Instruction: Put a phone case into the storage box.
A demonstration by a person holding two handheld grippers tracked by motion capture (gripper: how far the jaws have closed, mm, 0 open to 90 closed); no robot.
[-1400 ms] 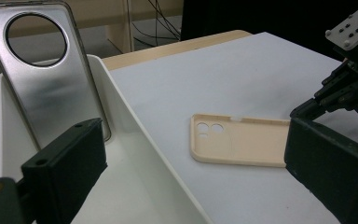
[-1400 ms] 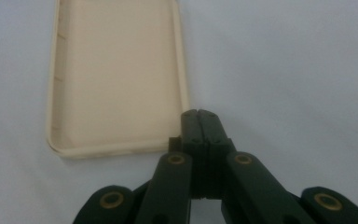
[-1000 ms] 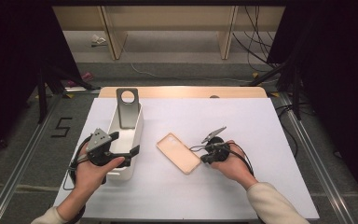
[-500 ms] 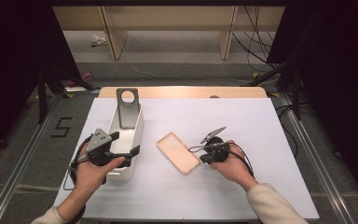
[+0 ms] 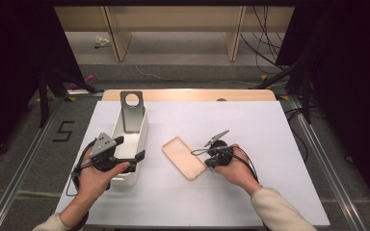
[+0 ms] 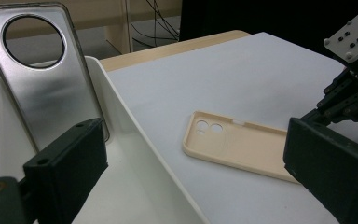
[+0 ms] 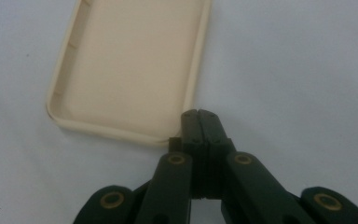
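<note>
White, matte covering spreads over the counter (image 5: 270,144) beneath me. My right gripper (image 7: 200,122) has its jaws pressed together, tips touching the near corner of the smooth beige plastic phone case (image 7: 130,65), which lies open side up. My left gripper (image 5: 125,154) holds its jaws spread, straddling the wall of the glossy white rectangular tray (image 6: 135,154), where a brushed silver phone case with a round cutout (image 6: 46,79) leans. On the floor a black "5" (image 5: 63,131) is marked.

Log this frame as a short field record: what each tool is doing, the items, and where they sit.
left tool: open, jaws straddling the near end of the white tray
right tool: shut, tips at a corner of the beige phone case; whether it grips the rim is unclear
beige phone case: flat on the white table cover, hollow side up
grey phone case: upright, leaning in the tray's far end
</note>
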